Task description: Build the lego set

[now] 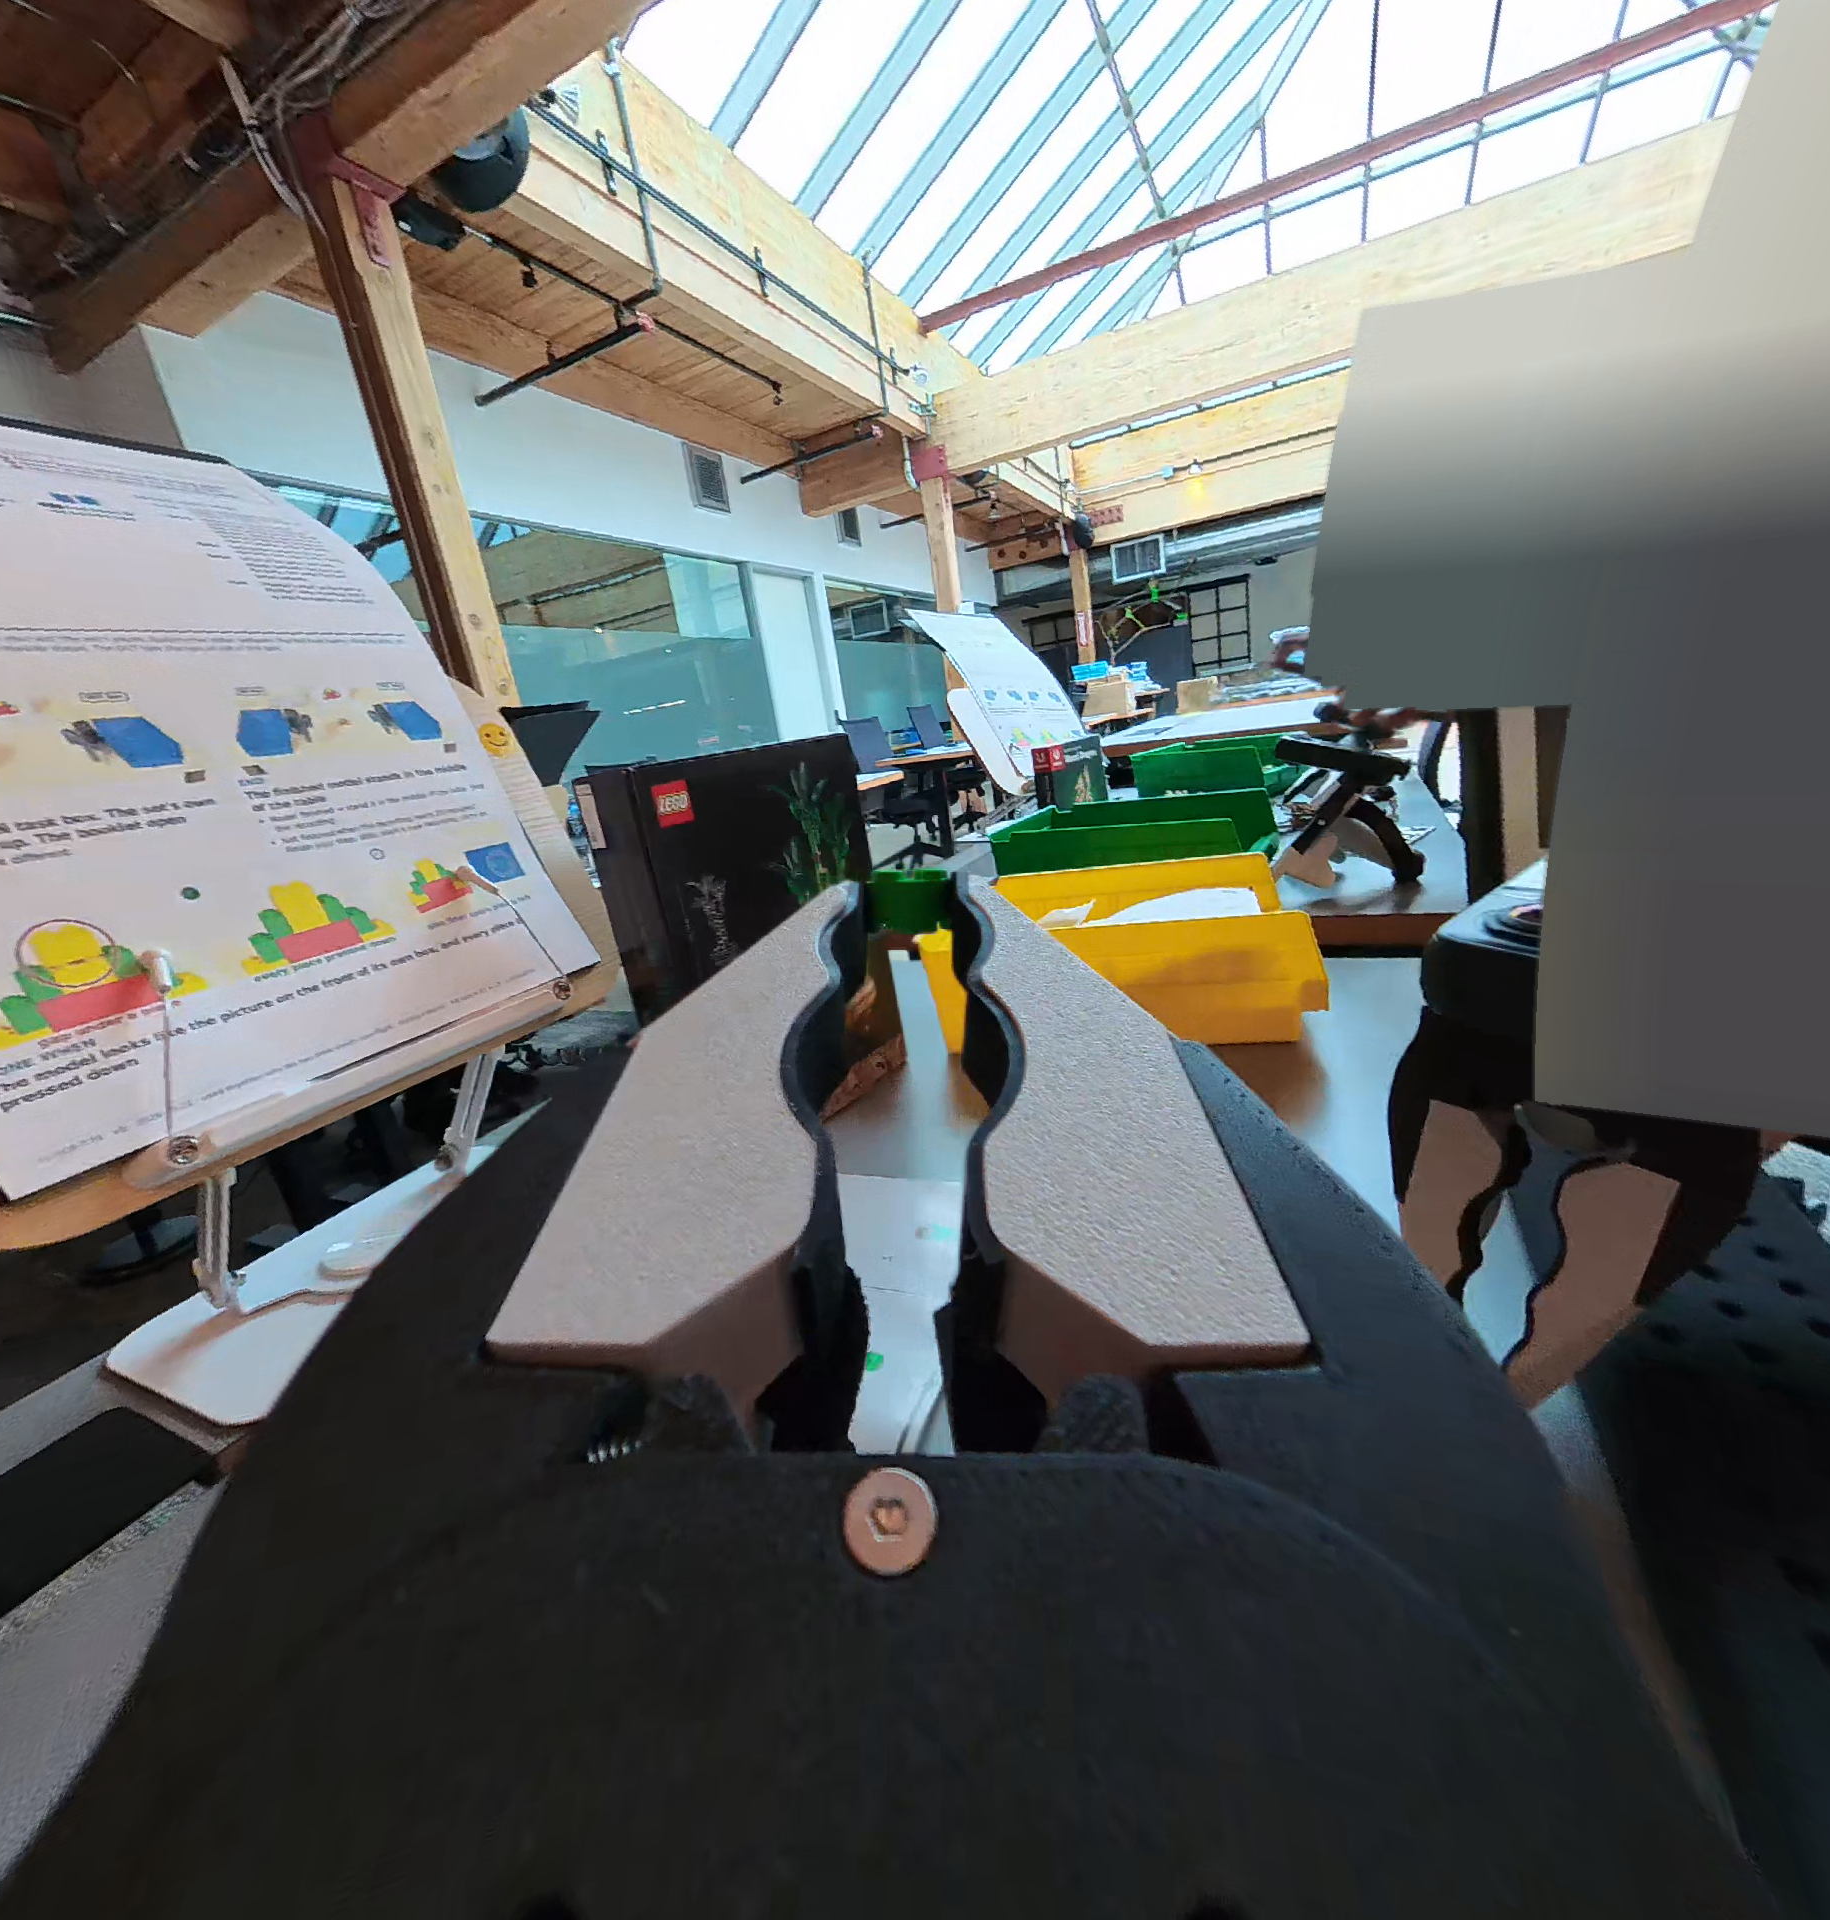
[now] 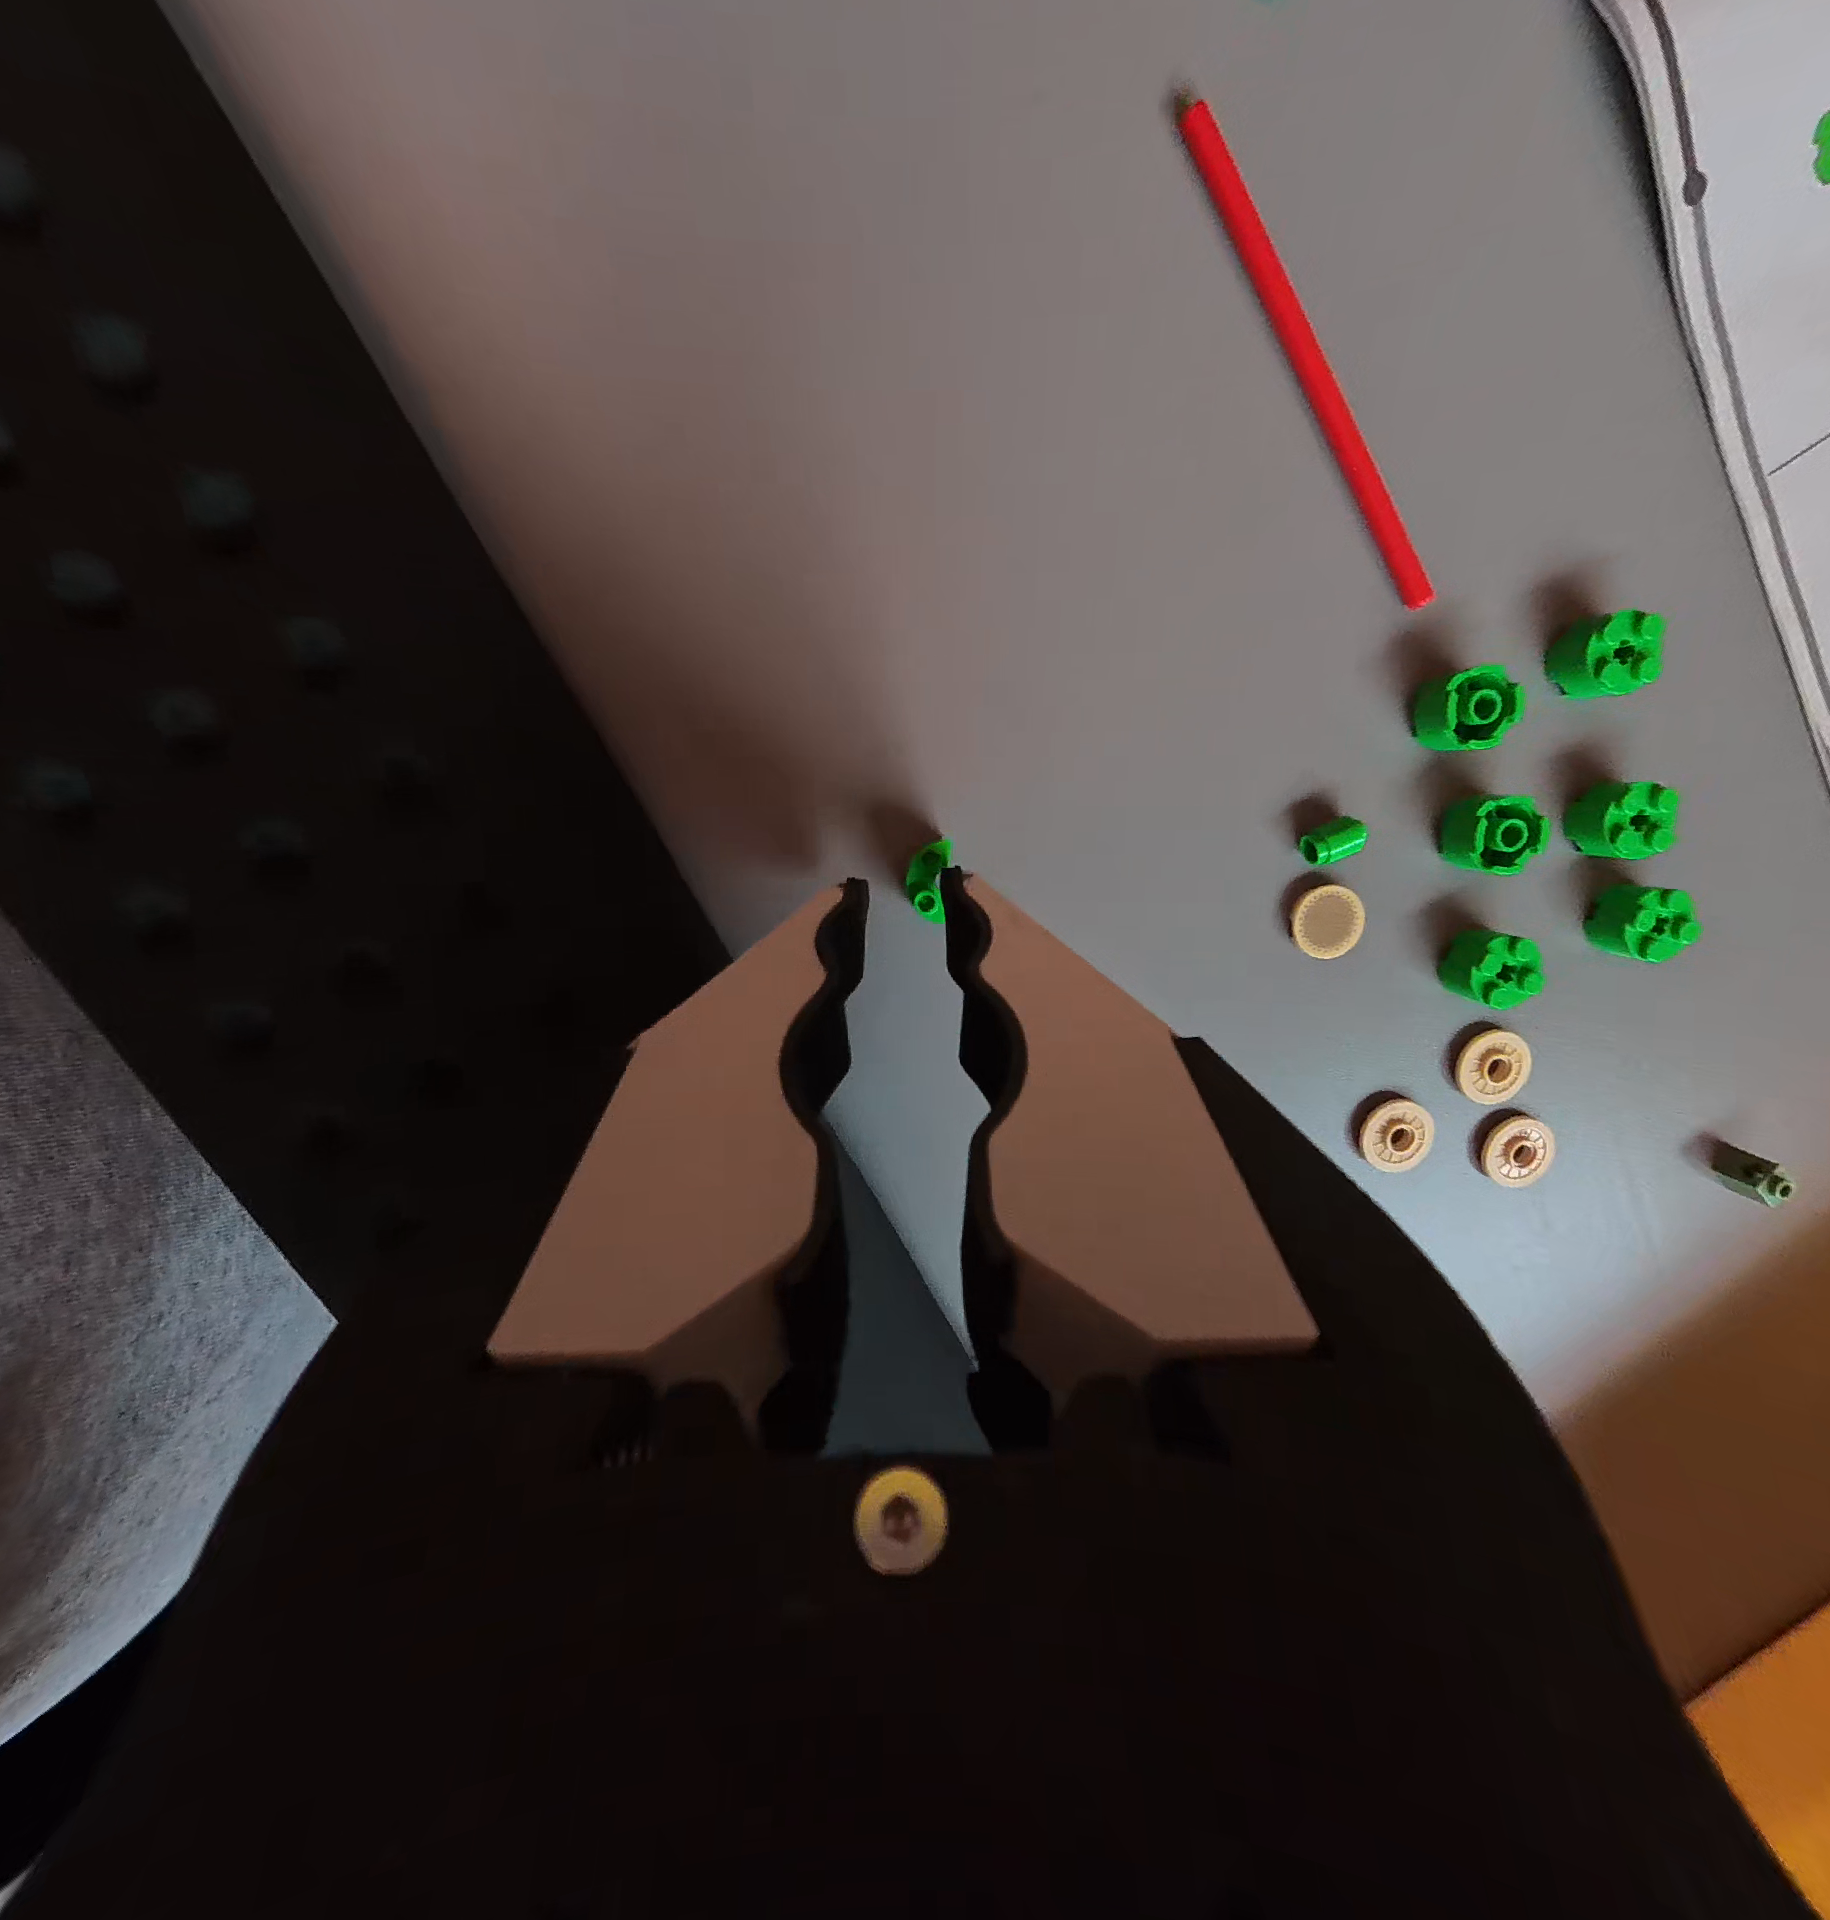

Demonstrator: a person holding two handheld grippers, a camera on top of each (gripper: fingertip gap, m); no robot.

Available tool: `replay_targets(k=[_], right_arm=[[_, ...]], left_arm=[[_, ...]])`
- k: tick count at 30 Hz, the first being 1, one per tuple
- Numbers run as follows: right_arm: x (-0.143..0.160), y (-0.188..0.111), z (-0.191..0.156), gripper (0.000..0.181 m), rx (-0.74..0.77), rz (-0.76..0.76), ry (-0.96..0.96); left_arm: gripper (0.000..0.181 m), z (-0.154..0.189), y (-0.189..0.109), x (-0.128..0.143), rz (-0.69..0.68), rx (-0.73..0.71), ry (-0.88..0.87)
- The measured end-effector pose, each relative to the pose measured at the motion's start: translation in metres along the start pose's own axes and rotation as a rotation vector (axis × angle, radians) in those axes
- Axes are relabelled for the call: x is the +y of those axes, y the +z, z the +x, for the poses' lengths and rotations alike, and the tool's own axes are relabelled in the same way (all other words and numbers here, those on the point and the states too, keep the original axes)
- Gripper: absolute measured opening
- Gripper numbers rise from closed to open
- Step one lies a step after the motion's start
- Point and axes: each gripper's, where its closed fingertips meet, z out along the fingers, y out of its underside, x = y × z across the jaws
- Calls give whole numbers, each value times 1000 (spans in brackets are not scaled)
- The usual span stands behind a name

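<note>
My left gripper (image 1: 906, 904) is clamped on a green round piece (image 1: 903, 899) right at the fingertips, held up in the air in front of the yellow bin (image 1: 1191, 961). Only its top edge shows between the tips, so I can't tell which way its studs face.

My right gripper (image 2: 898, 885) points down at the grey table (image 2: 786, 416), with a narrow gap between the fingers. A small green piece (image 2: 929, 880) sits right at the tips, touching the right-hand one. I think it's lying loose, not pinched, but it's blurry.

The red rod (image 2: 1304, 351) lies flat, long axis running from upper left to lower right, its lower end pointing at the cluster of green round bricks (image 2: 1493, 834). Tan round pieces (image 2: 1493, 1065) sit just below those. The booklet (image 2: 1773, 364) is cut off at the right edge.
</note>
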Motion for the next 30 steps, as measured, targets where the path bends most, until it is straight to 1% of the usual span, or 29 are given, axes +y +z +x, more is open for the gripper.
replay_targets(k=[7, 12, 15, 19, 22, 28, 30], right_arm=[[0, 2, 1, 5, -13, -12, 18], [2, 1, -3, 5, -44, -15, -4], [0, -1, -4, 6, -52, 7, -18], [-4, -5, -6, 10, -67, 40, -21], [-4, -10, -3, 11, -53, 39, -49], [-2, -9, -4, 11, -16, 23, -195], [-5, -9, -8, 12, -29, 36, -253]], left_arm=[[14, 26, 3, 10, -53, 213, -74], [14, 57, -1, 24, -129, 459, -224], [14, 73, -3, 31, -165, 555, -242], [14, 87, -4, 42, -219, 618, -232], [14, 92, -4, 50, -265, 636, -229], [14, 96, -4, 56, -294, 654, -233], [14, 95, -4, 58, -302, 654, -237]])
